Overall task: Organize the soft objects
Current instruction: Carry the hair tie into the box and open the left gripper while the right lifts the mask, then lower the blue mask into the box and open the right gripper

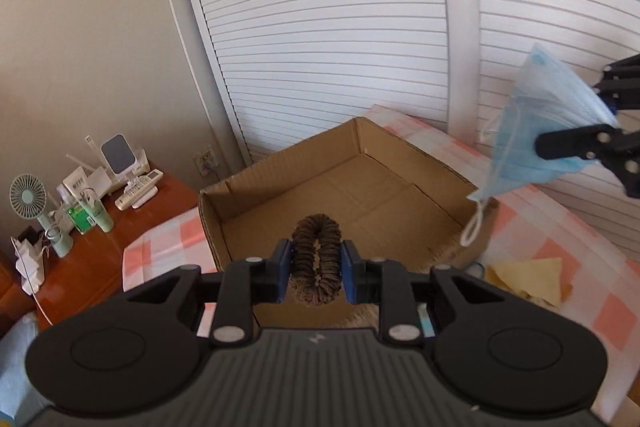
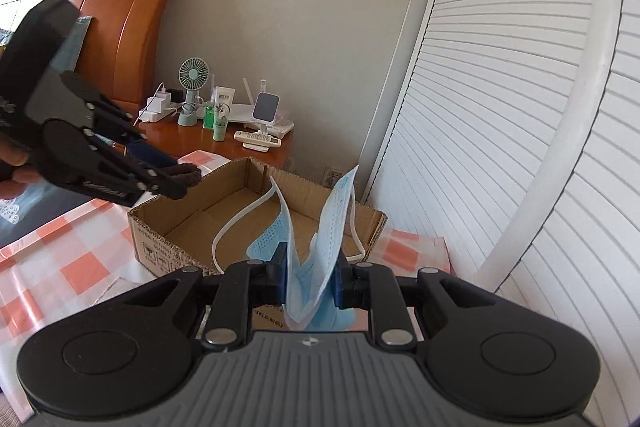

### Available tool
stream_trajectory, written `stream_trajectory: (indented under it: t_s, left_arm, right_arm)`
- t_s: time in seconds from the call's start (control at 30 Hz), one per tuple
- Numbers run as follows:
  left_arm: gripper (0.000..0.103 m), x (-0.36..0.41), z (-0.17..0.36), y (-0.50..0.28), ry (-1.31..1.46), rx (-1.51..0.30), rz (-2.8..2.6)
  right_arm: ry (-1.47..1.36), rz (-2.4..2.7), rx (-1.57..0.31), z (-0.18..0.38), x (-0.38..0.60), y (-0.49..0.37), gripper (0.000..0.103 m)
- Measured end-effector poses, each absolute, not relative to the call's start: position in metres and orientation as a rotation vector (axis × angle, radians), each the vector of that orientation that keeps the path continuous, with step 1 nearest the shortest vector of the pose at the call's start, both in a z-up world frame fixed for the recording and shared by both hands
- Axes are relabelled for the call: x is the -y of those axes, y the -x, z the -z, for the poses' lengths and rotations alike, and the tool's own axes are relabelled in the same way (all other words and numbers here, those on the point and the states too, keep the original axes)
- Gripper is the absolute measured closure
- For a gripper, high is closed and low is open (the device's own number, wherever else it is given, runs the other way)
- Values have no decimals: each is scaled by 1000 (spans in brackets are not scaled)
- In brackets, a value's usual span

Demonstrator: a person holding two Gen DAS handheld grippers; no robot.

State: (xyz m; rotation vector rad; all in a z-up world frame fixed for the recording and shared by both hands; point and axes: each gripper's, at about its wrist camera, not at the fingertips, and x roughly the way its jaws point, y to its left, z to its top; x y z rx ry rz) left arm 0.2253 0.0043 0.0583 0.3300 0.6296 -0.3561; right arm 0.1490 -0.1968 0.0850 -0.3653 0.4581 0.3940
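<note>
Brown fuzzy scrunchie, ribbed ring shape, pinched between pads of left gripper, held above near edge of cardboard box. Blue pleated face mask, thin and floppy with white ear loops dangling, clamped in right gripper, hanging over box's right side. Box open, corrugated, looks bare inside, sitting on pink-and-white checked cloth. Yellow cloth lying beside box. Risks: loop catching on box rim or on pad at release; scrunchie dropped early landing outside; both grippers crowding same opening.
</note>
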Motion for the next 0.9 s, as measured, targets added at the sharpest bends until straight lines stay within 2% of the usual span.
stream_trajectory:
  t_s: [0.1,0.13,0.2,0.23,0.27,0.53,0.73,0.9]
  left_arm:
    - [78,3,-53,-271,-327,-641,329]
    - [70,4,-50,-285,-320,-641,316]
    - [49,4,-44,-310,-316,-647,297]
    - [25,4,-40,-319,-318,-655,268]
    - [12,4,-36,-325,-323,-659,233]
    - [11,-11,-28,-310,-279,-686,202]
    - [3,-14,-43,-249,-250,-681,212]
    - [1,-18,-48,-191,-204,-651,149]
  right_arm:
    - [352,-391,-464,-85,199,-162,79]
    - [353,-389,-466,-84,200,-166,79]
    - [358,-385,-470,-83,201,-172,79]
    - [357,-383,-472,-82,202,-175,79]
    - [356,-380,-476,-81,203,-177,79]
    - [340,-375,-503,-75,201,-195,79]
    - [329,-374,-507,-80,196,-199,79]
    - [325,-379,-502,-86,188,-199,79]
